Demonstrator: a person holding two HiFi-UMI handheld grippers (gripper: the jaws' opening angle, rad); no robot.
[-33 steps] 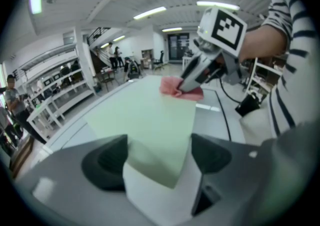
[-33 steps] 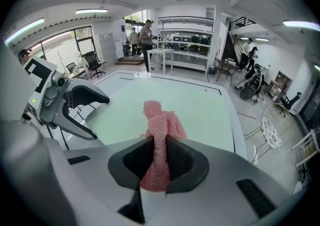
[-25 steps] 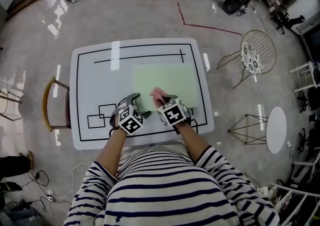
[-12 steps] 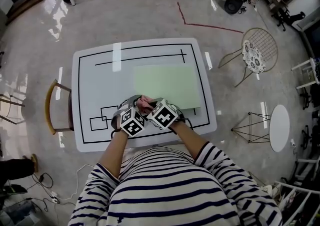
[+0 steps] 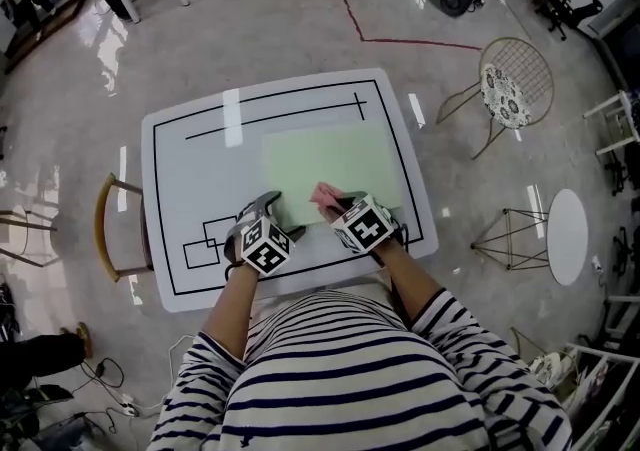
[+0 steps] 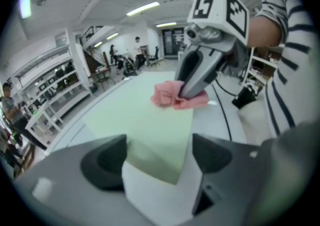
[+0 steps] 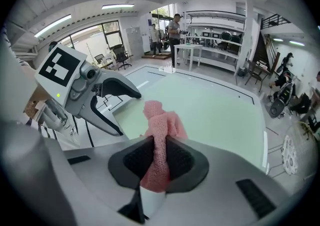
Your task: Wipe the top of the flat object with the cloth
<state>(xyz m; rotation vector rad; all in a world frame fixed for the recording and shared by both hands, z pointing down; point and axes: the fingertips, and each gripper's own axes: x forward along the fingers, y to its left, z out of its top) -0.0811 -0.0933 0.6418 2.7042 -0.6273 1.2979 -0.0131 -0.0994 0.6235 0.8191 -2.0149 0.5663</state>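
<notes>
A pale green flat sheet (image 5: 330, 167) lies on the white table (image 5: 190, 169), towards its right side. My right gripper (image 5: 338, 202) is shut on a pink cloth (image 5: 326, 193), and the cloth rests on the sheet's near edge. From the right gripper view the cloth (image 7: 159, 140) runs pinched between the two pads. My left gripper (image 5: 282, 220) stands open at the sheet's near left corner (image 6: 167, 167), with nothing between its jaws. In the left gripper view the right gripper (image 6: 192, 92) presses the cloth (image 6: 175, 94) onto the sheet.
Black lines and small rectangles (image 5: 205, 244) mark the table top. A wooden chair (image 5: 112, 229) stands at the table's left, a wire chair (image 5: 510, 94) and a round side table (image 5: 568, 236) at the right. A person (image 7: 175, 32) stands at a far table.
The right gripper with the cloth has slid right along the sheet's near edge, away from the left gripper. Half a second ago the two stood side by side. The left gripper barely moved.
</notes>
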